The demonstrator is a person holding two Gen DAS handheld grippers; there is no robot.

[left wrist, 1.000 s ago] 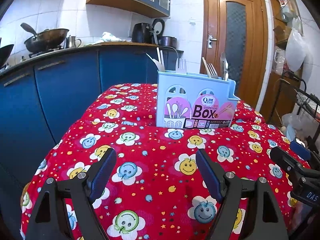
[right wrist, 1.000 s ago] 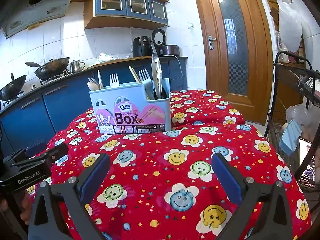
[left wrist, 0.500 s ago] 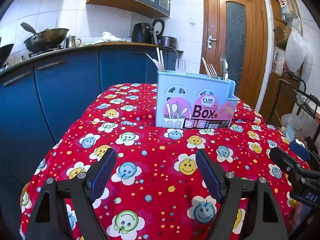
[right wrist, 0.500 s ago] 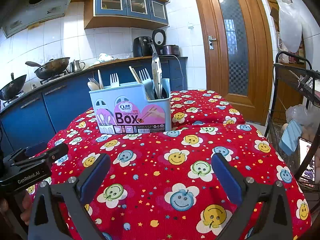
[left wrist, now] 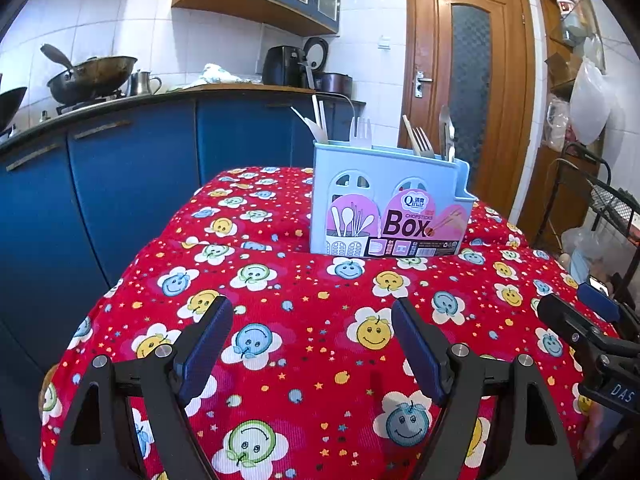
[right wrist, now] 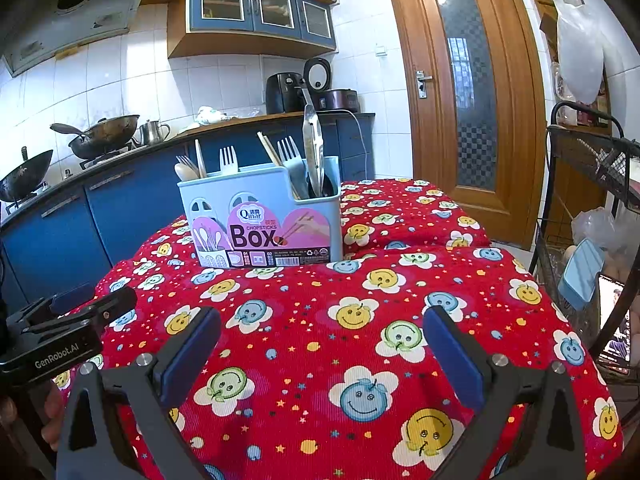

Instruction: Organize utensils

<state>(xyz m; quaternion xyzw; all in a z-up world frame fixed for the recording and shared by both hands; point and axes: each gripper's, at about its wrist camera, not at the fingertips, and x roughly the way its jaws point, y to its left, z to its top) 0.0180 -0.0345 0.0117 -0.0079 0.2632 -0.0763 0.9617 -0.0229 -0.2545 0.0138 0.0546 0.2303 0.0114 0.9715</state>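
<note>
Red cloth [left wrist: 304, 360] with smiley flowers was spread over the table. On the left, the left gripper [left wrist: 312, 344] was held with fingers wide apart and empty. Farther back, the blue box [right wrist: 260, 216] was stood upright, filled with forks [right wrist: 228, 158] and tongs [right wrist: 313, 148]. On the right, the right gripper [right wrist: 320, 352] was held wide apart too.

Both wrist views low, facing utensil box [left wrist: 386, 204] [right wrist: 262, 216], shared tablecloth [left wrist: 312, 352]

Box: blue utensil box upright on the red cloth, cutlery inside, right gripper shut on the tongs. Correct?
Not quite. The right gripper is open and empty, hovering over the cloth, short of the box; the right wrist view shows it. The tongs stand in the box with the other cutlery. The rest holds.
</note>
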